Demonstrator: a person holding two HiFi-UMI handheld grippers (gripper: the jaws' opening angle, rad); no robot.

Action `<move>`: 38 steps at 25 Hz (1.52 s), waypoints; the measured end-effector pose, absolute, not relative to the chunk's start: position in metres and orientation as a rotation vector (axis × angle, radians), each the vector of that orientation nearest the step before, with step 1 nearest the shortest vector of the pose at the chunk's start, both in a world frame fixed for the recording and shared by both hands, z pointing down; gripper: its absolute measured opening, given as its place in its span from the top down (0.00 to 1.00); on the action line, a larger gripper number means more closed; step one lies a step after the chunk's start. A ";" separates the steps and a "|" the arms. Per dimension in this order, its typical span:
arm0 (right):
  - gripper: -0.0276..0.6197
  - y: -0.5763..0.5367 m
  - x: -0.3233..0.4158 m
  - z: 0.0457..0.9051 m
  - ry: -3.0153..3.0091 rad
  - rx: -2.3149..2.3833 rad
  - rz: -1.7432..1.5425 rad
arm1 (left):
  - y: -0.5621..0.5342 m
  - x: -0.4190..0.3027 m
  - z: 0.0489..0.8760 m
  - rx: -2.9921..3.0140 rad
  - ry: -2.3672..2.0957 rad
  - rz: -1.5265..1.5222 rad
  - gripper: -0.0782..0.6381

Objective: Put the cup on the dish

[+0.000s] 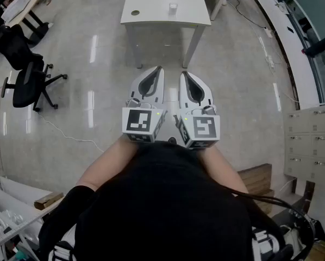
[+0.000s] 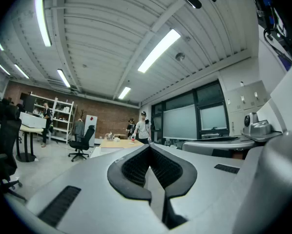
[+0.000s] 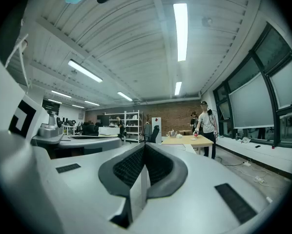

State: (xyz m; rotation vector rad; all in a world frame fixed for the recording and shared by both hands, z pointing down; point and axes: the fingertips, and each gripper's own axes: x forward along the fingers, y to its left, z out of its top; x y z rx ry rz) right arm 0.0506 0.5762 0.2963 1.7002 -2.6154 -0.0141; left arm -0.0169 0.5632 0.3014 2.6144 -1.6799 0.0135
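Observation:
A small pale cup (image 1: 173,7) stands on a white table (image 1: 151,15) ahead of me. A small round thing (image 1: 134,13) lies near that table's left edge; I cannot tell whether it is the dish. I hold both grippers level and side by side over the floor, well short of the table. The left gripper (image 1: 160,69) (image 2: 150,147) is shut with nothing between its jaws. Beside it the right gripper (image 1: 183,74) (image 3: 145,145) is also shut and empty. Neither gripper view shows the cup.
Black office chairs (image 1: 26,80) stand at the left and grey drawer cabinets (image 1: 312,140) at the right. A wooden bench (image 1: 257,178) is close to my right side. Far off, a person (image 3: 204,126) stands at a wooden table (image 3: 187,139).

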 end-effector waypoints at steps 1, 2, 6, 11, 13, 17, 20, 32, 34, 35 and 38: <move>0.94 0.577 0.054 0.294 -2.611 1.700 -0.017 | 0.563 -0.013 0.300 2.612 -1.683 0.006 0.88; 0.94 0.577 0.058 0.293 -2.608 1.699 -0.019 | 0.563 -0.010 0.298 2.609 -1.686 0.001 0.88; 0.94 0.575 0.069 0.300 -2.589 1.689 0.009 | 0.562 0.001 0.300 2.601 -1.692 0.009 0.88; 0.94 0.574 0.071 0.302 -2.582 1.670 0.004 | 0.562 0.008 0.304 2.607 -1.686 0.017 0.88; 0.94 0.573 0.073 0.300 -2.574 1.676 0.013 | 0.562 0.010 0.304 2.605 -1.689 0.029 0.88; 0.94 0.571 0.076 0.302 -2.608 1.626 0.012 | 0.560 0.016 0.304 2.593 -1.704 0.041 0.88; 0.94 0.570 0.082 0.304 -2.632 1.592 0.037 | 0.560 0.024 0.305 2.590 -1.721 0.037 0.88; 0.94 0.575 0.115 0.316 -2.704 1.554 0.096 | 0.571 0.041 0.314 2.507 -1.834 0.068 0.88; 0.94 0.573 0.114 0.314 -2.703 1.548 0.087 | 0.569 0.043 0.312 2.522 -1.837 0.075 0.88; 0.94 0.572 0.114 0.313 -2.705 1.551 0.080 | 0.568 0.043 0.311 2.531 -1.837 0.076 0.88; 0.94 0.566 0.113 0.314 -2.696 1.569 0.052 | 0.561 0.043 0.321 2.532 -1.802 0.084 0.88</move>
